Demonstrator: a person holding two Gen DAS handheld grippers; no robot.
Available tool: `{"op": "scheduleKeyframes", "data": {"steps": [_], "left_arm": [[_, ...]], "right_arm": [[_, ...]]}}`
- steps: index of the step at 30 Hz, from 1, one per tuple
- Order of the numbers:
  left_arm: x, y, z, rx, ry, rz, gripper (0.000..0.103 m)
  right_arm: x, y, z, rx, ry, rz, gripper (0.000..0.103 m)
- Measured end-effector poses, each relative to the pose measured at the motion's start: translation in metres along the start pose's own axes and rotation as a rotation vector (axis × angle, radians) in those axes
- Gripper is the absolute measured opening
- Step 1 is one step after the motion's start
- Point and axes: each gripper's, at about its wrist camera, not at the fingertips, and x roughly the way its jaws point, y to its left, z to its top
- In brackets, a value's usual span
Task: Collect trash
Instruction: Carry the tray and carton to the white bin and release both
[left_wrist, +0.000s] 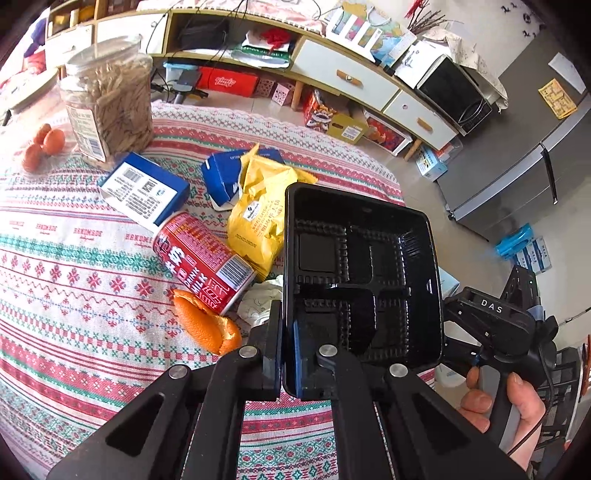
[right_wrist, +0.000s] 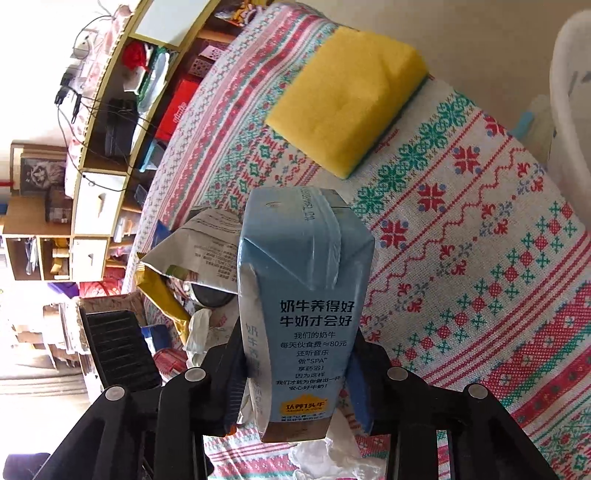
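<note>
- Your left gripper pinches the black tray by one wall at lower centre; that thin rim could slip.
- Your right gripper clamps the milk carton, centre frame; squeezing could crush it.

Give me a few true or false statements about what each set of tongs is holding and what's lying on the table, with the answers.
1. The left tongs grip a black tray by its rim. True.
2. The right tongs are empty. False: a light blue milk carton sits between them.
3. The red can stands upright. False: it lies on its side.
4. An orange peel lies beside the can. True.
5. The sponge is green on top. False: yellow.
</note>
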Motion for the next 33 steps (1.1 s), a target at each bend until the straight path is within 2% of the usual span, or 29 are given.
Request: {"op": "scheduleKeyframes", "data": {"steps": [6, 10, 14, 17, 21, 23, 28, 33], "left_arm": [[-0.021, 0.008, -0.001, 0.025, -0.061, 0.053, 0.004], [-0.031, 0.007, -0.005, 0.037, -0.084, 0.057, 0.004], [-0.034, -0.003, -0.010, 0.068, -0.082, 0.045, 0.004], [-0.033, -0.020, -0.012, 0.098, -0.088, 0.050, 0.004], [-0.032, -0.049, -0.025, 0.174, -0.090, 0.059, 0.004], [-0.029, -0.064, -0.031, 0.195, -0.076, 0.037, 0.004], [-0.019, -0.113, -0.046, 0.283, -0.076, 0.041, 0.004], [0.000, -0.164, -0.057, 0.329, -0.049, 0.015, 0.004]], "right_arm": [[-0.017, 0.012, -0.010, -0.102, -0.035, -0.018, 0.041], [-0.038, 0.020, -0.015, -0.192, -0.083, -0.030, 0.041], [-0.053, 0.018, -0.016, -0.217, -0.098, -0.010, 0.041], [-0.072, 0.016, -0.014, -0.225, -0.131, 0.002, 0.041], [-0.105, 0.011, -0.009, -0.268, -0.204, -0.026, 0.041], [-0.117, 0.002, -0.007, -0.256, -0.205, -0.010, 0.041], [-0.139, -0.015, -0.002, -0.261, -0.237, -0.053, 0.041], [-0.167, -0.028, 0.002, -0.333, -0.304, -0.178, 0.041]]}}
